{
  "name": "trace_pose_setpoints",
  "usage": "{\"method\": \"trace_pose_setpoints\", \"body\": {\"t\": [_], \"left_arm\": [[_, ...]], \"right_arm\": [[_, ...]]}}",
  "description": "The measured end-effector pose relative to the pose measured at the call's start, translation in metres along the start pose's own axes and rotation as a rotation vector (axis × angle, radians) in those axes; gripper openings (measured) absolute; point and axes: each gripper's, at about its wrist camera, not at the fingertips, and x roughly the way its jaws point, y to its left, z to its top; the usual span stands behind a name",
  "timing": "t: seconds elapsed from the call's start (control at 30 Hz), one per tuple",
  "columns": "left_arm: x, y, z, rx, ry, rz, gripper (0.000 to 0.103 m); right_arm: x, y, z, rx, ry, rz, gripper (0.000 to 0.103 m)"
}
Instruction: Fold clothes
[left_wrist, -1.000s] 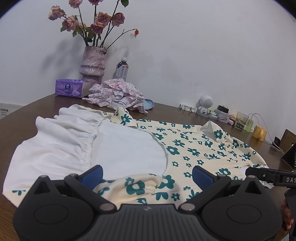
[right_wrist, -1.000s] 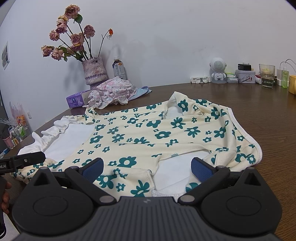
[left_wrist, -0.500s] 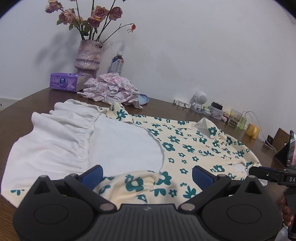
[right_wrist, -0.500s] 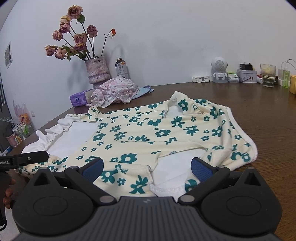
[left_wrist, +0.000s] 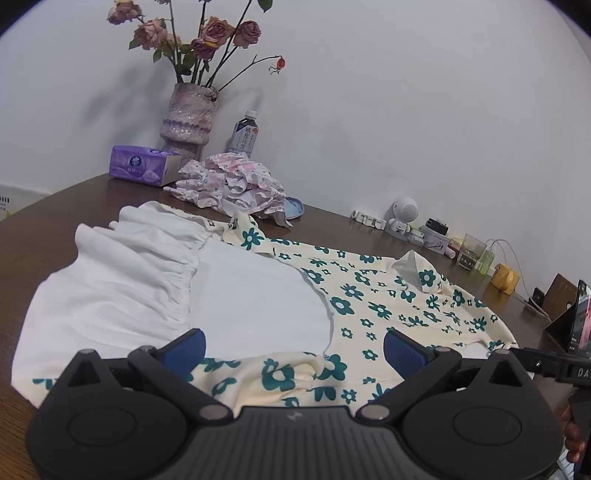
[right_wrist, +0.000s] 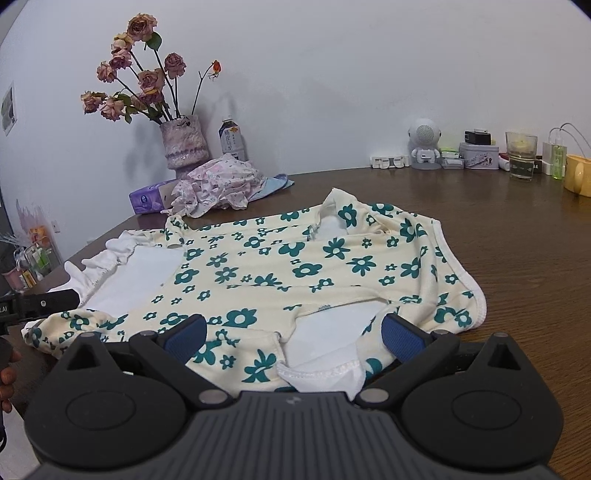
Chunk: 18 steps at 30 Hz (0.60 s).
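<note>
- Currently, floral dress (left_wrist: 369, 306) lies spread flat on the brown tabletop (right_wrist: 524, 251), cream cloth with teal flowers, white lining and a gathered white ruffle at one end.
- Left gripper (left_wrist: 293, 341) hovers just over the dress's near hem, jaws wide, nothing between the blue pads (left_wrist: 184, 349).
- Right gripper (right_wrist: 293, 338) sits low at the dress's near edge, jaws wide apart, white lining fabric lying between them, not pinched.
- Beyond the dress: crumpled pink garment (left_wrist: 232, 182), purple tissue pack (left_wrist: 142, 166), vase (left_wrist: 188, 118) of dried roses, drink bottle (right_wrist: 231, 140).
- Far side of the dress, by the wall: small white robot figure (right_wrist: 424, 146).
</note>
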Motion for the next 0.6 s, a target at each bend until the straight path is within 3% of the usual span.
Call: {"method": "trace_pose_setpoints", "body": {"t": [0.6], "left_arm": [[-0.008, -0.011, 0.004, 0.08, 0.012, 0.013, 0.103]], "right_arm": [[-0.009, -0.002, -0.005, -0.012, 0.04, -0.051, 0.102]]}}
